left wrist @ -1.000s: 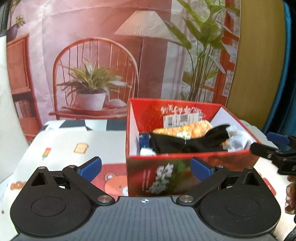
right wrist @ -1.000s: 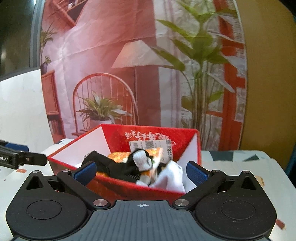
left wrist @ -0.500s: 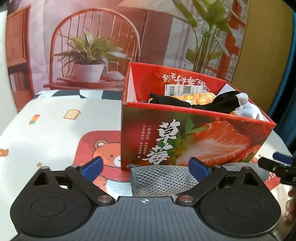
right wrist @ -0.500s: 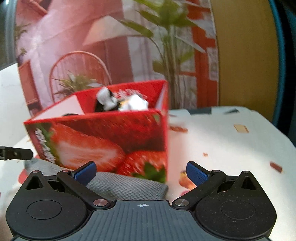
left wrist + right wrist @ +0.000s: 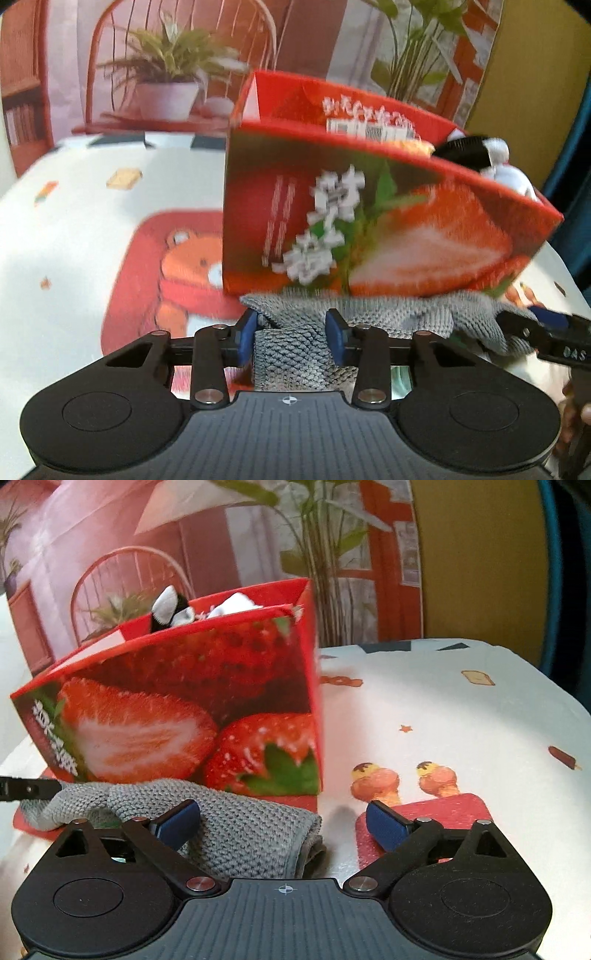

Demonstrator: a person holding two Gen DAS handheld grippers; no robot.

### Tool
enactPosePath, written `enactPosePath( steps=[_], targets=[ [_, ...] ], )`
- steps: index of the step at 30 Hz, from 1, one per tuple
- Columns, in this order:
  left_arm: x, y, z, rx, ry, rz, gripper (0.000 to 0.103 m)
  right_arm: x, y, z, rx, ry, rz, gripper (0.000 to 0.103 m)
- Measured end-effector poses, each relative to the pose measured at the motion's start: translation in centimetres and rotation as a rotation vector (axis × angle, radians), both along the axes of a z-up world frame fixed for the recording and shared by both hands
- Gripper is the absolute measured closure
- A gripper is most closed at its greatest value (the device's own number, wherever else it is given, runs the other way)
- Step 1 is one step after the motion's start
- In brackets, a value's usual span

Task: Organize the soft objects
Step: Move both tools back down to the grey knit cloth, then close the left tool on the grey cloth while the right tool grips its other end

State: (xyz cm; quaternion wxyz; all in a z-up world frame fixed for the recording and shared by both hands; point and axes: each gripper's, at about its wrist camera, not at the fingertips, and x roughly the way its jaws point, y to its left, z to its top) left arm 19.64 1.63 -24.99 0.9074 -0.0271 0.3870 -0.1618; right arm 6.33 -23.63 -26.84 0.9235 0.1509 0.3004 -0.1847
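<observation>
A grey knitted cloth (image 5: 369, 314) lies crumpled on the table against the front of a red strawberry-print box (image 5: 369, 221). My left gripper (image 5: 291, 334) is low over the cloth's left end. Its jaws are closing, and a bunched fold fills the gap between the blue pads. My right gripper (image 5: 282, 821) stands wide over the cloth's folded right end (image 5: 251, 834); its jaws are starting to close, and the left pad rests above the cloth without pinching it. The box (image 5: 177, 709) holds black and white soft items (image 5: 170, 609).
The table wears a white cloth with bear and ice-cream prints (image 5: 443, 720). The right gripper's tip (image 5: 546, 332) shows at the right edge of the left wrist view. A printed backdrop of a chair and plants (image 5: 166, 74) hangs behind the table.
Both grippers dropped from above the box's opening to table height in front of it. The grey cloth came into view, and the left jaws narrowed from wide open onto its fold.
</observation>
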Motion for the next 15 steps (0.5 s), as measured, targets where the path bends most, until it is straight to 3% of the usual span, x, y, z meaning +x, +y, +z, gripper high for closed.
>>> enactPosePath(
  steps=[4, 15],
  targets=[
    [-1.2, 0.5, -0.7, -0.018, 0.01, -0.001, 0.061, -0.1, 0.5, -0.1, 0.007, 0.006, 0.043, 0.018],
    [-4.2, 0.7, -1.5, -0.011, -0.058, 0.015, 0.06, -0.1, 0.9, -0.3, -0.001, 0.005, 0.066, 0.019]
  ],
)
